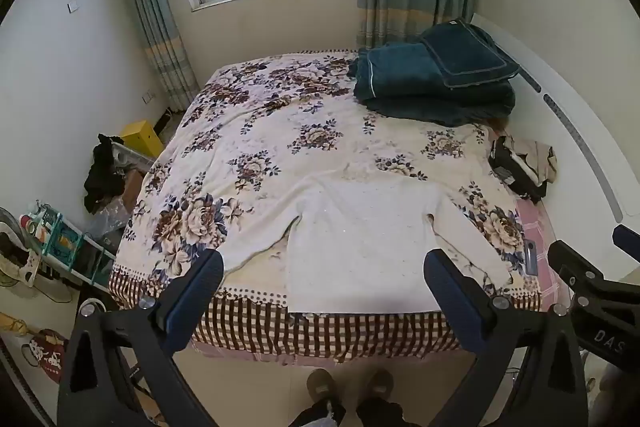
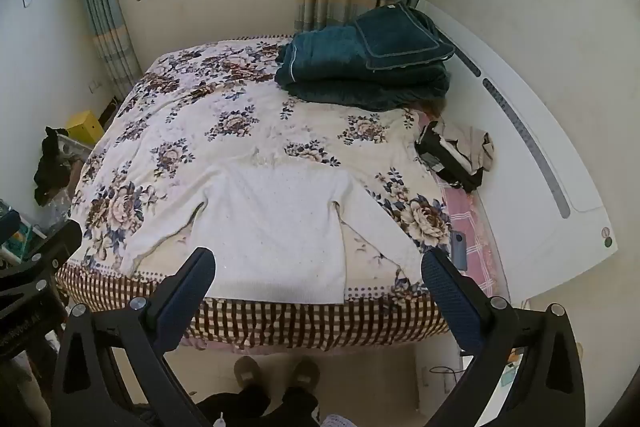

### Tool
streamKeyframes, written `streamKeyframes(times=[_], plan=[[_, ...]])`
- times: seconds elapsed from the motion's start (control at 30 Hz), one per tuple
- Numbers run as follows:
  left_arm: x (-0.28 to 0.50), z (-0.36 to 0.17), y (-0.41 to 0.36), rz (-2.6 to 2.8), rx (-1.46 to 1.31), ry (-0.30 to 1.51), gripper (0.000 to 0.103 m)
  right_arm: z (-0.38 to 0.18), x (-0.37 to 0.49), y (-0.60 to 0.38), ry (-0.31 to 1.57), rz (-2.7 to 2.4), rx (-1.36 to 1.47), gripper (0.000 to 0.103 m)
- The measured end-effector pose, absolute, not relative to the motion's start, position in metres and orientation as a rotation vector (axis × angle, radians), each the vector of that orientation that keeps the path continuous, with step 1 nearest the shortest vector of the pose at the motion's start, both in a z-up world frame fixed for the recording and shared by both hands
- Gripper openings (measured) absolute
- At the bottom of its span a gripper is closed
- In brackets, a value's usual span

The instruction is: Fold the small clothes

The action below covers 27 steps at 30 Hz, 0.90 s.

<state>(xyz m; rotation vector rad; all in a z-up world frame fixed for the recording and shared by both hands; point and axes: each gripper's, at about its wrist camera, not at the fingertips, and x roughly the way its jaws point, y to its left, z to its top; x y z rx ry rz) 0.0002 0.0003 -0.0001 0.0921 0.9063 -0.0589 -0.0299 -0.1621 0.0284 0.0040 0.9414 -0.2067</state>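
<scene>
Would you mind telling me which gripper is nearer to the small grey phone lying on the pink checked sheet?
Right. The right gripper hovers open beside the phone; the left gripper is open farther left, over the white sweater.

A white long-sleeved sweater (image 1: 360,239) (image 2: 272,227) lies flat and unfolded, spread out, hem toward 6 o'clock, neckline toward 12. Its sleeves angle outward toward 7 and 5 o'clock. Fabric looks faintly speckled.

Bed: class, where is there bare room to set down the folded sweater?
Free: floral bedspread between sweater and window-side edge, left of the blankets. Crowded: headboard side, with clothes pile and phone.
</scene>
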Motion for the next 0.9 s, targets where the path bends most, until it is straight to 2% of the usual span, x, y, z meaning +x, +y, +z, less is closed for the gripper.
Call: streamKeyframes(times=[0.9], plan=[[0.002,0.007,0.004,-0.063,0.073,0.891,0.103,0.048,-0.03,-0.164,0.932,-0.208,-0.009,0.103]])
